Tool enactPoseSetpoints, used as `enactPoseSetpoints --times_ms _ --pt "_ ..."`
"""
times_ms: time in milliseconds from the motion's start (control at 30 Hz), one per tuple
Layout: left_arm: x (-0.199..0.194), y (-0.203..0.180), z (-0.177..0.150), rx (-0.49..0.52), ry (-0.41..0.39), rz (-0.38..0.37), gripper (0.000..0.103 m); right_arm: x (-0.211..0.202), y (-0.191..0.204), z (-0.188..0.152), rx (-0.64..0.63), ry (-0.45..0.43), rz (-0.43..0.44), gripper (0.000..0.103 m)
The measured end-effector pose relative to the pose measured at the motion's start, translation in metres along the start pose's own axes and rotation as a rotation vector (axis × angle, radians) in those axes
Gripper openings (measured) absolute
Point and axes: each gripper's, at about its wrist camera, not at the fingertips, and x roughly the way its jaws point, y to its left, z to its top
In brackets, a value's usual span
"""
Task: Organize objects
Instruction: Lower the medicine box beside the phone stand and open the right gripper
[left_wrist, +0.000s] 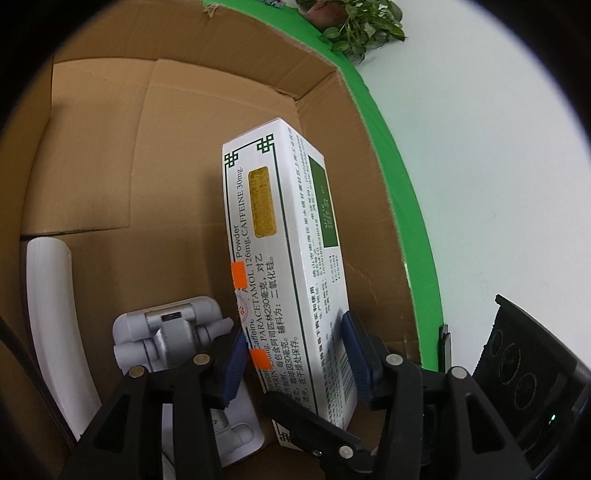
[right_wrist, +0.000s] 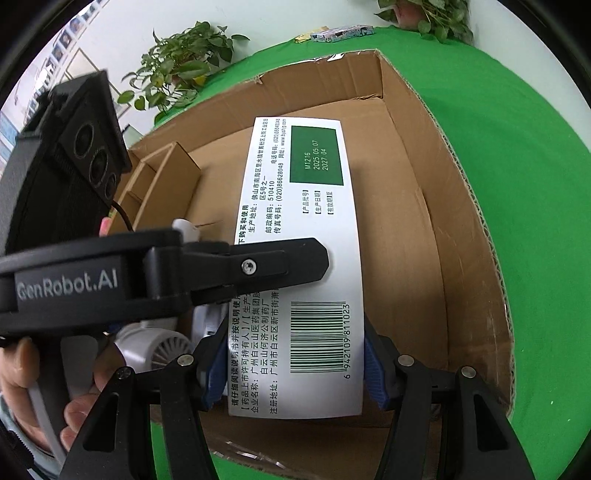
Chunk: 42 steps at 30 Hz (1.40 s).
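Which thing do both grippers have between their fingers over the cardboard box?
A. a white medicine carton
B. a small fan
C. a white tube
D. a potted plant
A: the white medicine carton sits between the blue pads of the right gripper and of the left gripper, above the cardboard box.

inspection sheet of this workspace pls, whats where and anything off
surface: green cloth under an open cardboard box
job's things: white medicine box, tilted inside the cardboard box, barcode side towards the right wrist camera
clutter: white-grey gadget and white curved piece lying in the cardboard box; small cardboard divider at its far side
grippers: right gripper clamped on the medicine box's edges; left gripper straddles it, pressing or not cannot be told
cables: thin black cable behind the left gripper
surroundings: leafy plants, small printed packet, white wall
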Motion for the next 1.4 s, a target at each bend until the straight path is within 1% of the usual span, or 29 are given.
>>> enactPoseSetpoints --times_ms 67,100,167,267,400,467,500,600,633,667,767,800,867,900,933,1000,1033,1067,1100,1133,1167,1200,1233,1300,1400 --pt "-0.003 -0.001 0.000 0.002 0.010 0.002 0.049 0.001 0.001 -0.003 -0.017 0.000 -0.010 0.057" --pt "-0.007 -0.004 -0.001 0.017 0.004 0.024 0.049 0.002 0.002 -0.002 -0.025 0.000 -0.016 0.057" --pt "-0.017 -0.011 -0.002 0.051 -0.028 0.063 0.049 0.002 0.004 -0.004 -0.032 -0.002 -0.039 0.057" --pt "-0.036 -0.017 -0.002 0.079 -0.075 0.093 0.049 0.007 0.007 -0.004 -0.032 -0.002 -0.076 0.057" --pt "-0.058 -0.019 -0.008 0.101 -0.122 0.144 0.049 0.010 0.007 0.001 -0.017 0.008 -0.082 0.058" --pt "-0.067 -0.016 -0.011 0.097 -0.135 0.162 0.049 0.013 0.009 0.002 -0.027 0.016 -0.096 0.058" --pt "-0.067 -0.023 -0.003 0.093 -0.143 0.169 0.049 0.014 0.010 0.002 -0.036 0.024 -0.107 0.059" --pt "-0.081 -0.024 -0.012 0.105 -0.175 0.180 0.049 0.012 0.012 -0.006 -0.071 0.043 -0.116 0.061" --pt "-0.086 -0.025 -0.015 0.112 -0.192 0.186 0.049 0.013 0.013 -0.006 -0.080 0.046 -0.116 0.061" --pt "-0.096 -0.019 -0.032 0.121 -0.208 0.190 0.049 0.013 0.014 -0.006 -0.090 0.054 -0.115 0.063" --pt "-0.107 -0.021 -0.042 0.155 -0.280 0.215 0.049 0.010 0.014 -0.013 -0.102 0.058 -0.097 0.069" --pt "-0.113 -0.025 -0.047 0.173 -0.317 0.238 0.049 0.007 0.016 -0.013 -0.102 0.047 -0.089 0.073" --pt "-0.132 -0.031 -0.068 0.211 -0.383 0.292 0.049 0.003 0.018 -0.014 -0.105 0.031 -0.069 0.078" --pt "-0.135 -0.031 -0.073 0.229 -0.411 0.322 0.051 0.000 0.019 -0.015 -0.113 0.022 -0.068 0.079" --pt "-0.131 -0.034 -0.075 0.251 -0.448 0.362 0.052 -0.001 0.021 -0.017 -0.124 0.013 -0.077 0.079" --pt "-0.143 -0.037 -0.098 0.293 -0.529 0.446 0.053 -0.011 0.026 -0.023 -0.158 -0.027 -0.115 0.079" --pt "-0.152 -0.037 -0.109 0.309 -0.560 0.473 0.055 -0.017 0.030 -0.028 -0.176 -0.058 -0.127 0.079" --pt "-0.159 -0.036 -0.122 0.324 -0.601 0.514 0.064 -0.030 0.036 -0.036 -0.203 -0.123 -0.144 0.082" --pt "-0.166 -0.034 -0.137 0.326 -0.657 0.568 0.075 -0.039 0.041 -0.044 -0.222 -0.176 -0.151 0.090" --pt "-0.171 -0.031 -0.147 0.320 -0.701 0.600 0.079 -0.050 0.045 -0.053 -0.238 -0.234 -0.152 0.095" --pt "-0.171 -0.026 -0.154 0.308 -0.750 0.629 0.082 -0.059 0.051 -0.063 -0.250 -0.302 -0.148 0.103" --pt "-0.177 -0.019 -0.165 0.282 -0.795 0.666 0.082 -0.066 0.057 -0.073 -0.255 -0.370 -0.144 0.102" --pt "-0.175 -0.012 -0.168 0.259 -0.810 0.694 0.082 -0.069 0.062 -0.081 -0.254 -0.417 -0.147 0.102" --pt "-0.168 0.006 -0.172 0.206 -0.817 0.747 0.082 -0.066 0.070 -0.088 -0.241 -0.455 -0.156 0.102" --pt "-0.150 0.022 -0.175 0.190 -0.789 0.773 0.082 -0.058 0.072 -0.096 -0.182 -0.501 -0.165 0.103"
